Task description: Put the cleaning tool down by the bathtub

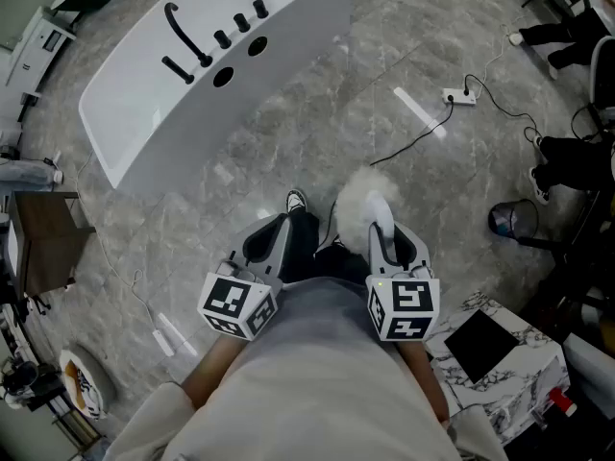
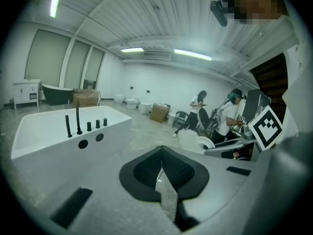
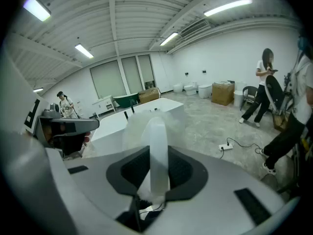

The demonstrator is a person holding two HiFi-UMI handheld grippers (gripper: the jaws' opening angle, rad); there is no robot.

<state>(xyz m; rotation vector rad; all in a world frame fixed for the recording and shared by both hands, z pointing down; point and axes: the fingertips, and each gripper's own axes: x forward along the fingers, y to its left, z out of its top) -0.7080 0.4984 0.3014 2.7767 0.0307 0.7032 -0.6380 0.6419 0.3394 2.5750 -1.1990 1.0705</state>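
Head view: the right tool (image 1: 382, 227) clamps the handle of a fluffy white duster (image 1: 361, 196), held above the floor and well apart from the bathtub (image 1: 144, 104). The likely next move is carrying it over and lowering it beside the tub

Left gripper view: the left tool (image 2: 164, 175) is pressed together, empty

Right gripper view: the duster's head is a blur, hiding part of the tub
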